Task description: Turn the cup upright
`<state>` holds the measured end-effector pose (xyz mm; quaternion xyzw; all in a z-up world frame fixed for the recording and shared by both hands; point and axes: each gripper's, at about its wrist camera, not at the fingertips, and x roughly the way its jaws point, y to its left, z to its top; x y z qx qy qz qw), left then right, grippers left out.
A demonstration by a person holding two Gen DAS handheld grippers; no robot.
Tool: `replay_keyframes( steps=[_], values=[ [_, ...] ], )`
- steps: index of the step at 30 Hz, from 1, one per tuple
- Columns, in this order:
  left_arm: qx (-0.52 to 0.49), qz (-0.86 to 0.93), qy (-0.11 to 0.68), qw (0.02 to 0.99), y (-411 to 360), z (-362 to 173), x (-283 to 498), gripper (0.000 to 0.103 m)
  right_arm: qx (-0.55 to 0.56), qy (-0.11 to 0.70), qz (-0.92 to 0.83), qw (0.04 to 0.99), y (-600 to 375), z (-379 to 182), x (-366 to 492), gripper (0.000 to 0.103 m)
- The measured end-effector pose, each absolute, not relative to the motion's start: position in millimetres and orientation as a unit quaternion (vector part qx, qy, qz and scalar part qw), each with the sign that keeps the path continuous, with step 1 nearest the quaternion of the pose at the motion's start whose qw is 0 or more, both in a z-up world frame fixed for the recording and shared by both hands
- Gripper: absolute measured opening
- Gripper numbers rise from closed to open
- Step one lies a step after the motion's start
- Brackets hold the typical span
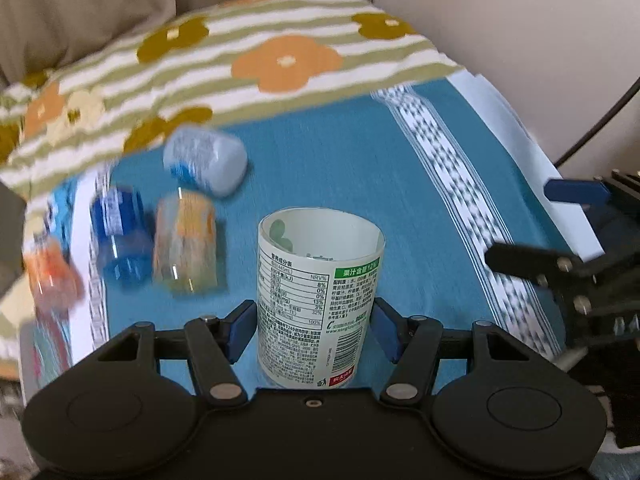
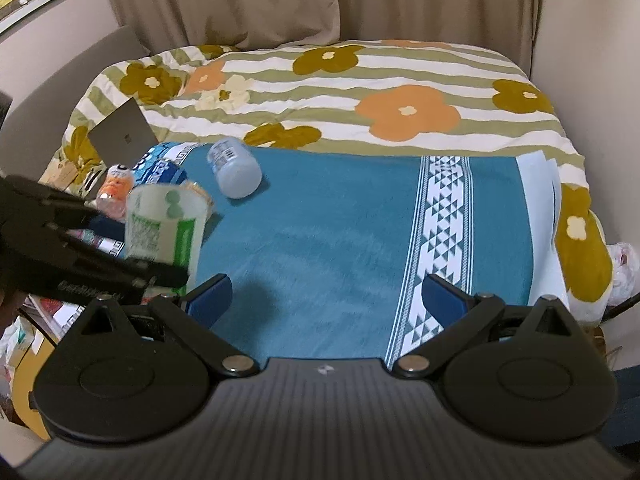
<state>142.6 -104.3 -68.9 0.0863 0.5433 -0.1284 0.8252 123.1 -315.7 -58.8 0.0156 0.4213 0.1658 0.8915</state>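
Observation:
A cut-bottle cup [image 1: 318,300] with a white and green printed label stands mouth up on the blue cloth [image 1: 360,168]. My left gripper [image 1: 316,330] is shut on its lower body, a blue pad on each side. In the right wrist view the same cup [image 2: 162,228] is at the left, with the left gripper's black frame in front of it. My right gripper [image 2: 328,300] is open and empty above the blue cloth [image 2: 320,220], right of the cup. Its black frame [image 1: 560,268] shows at the right edge of the left wrist view.
A pale blue cup [image 1: 206,162] lies on its side behind, also in the right wrist view [image 2: 236,172]. A blue cup [image 1: 120,236], a yellow cup [image 1: 186,244] and an orange cup [image 1: 50,276] stand at the left. A flowered quilt [image 2: 340,92] and a laptop [image 2: 124,132] lie behind.

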Motion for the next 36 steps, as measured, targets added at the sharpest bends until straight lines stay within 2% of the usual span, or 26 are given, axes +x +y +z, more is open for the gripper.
replay_keyframes(
  steps=[9, 28, 30, 31, 32, 36],
  values=[
    [0.033, -0.123, 0.598, 0.791, -98.1, -111.3, 128.7, 0.066, 0.02, 0.434, 0.169, 0.885, -313.0, -68.7, 103.2, 0.103],
    [0.019, -0.113, 0.602, 0.791, -101.0, -137.1, 153.1, 0.067, 0.03, 0.456, 0.153, 0.876, -319.1, -89.7, 95.5, 0.103],
    [0.019, -0.113, 0.602, 0.79, -101.0, -137.5, 153.2, 0.076, 0.032, 0.457, 0.152, 0.876, -318.9, -89.8, 95.8, 0.103],
    [0.02, -0.113, 0.601, 0.791, -100.9, -136.9, 153.0, 0.086, 0.032, 0.458, 0.151, 0.876, -318.5, -90.1, 95.7, 0.103],
    [0.021, -0.113, 0.597, 0.794, -100.7, -135.5, 152.1, 0.091, 0.032, 0.458, 0.15, 0.876, -318.4, -89.8, 96.5, 0.103],
    [0.03, -0.116, 0.588, 0.8, -101.2, -131.6, 150.2, 0.092, 0.033, 0.457, 0.148, 0.876, -316.8, -88.9, 96.3, 0.103]
  ],
)
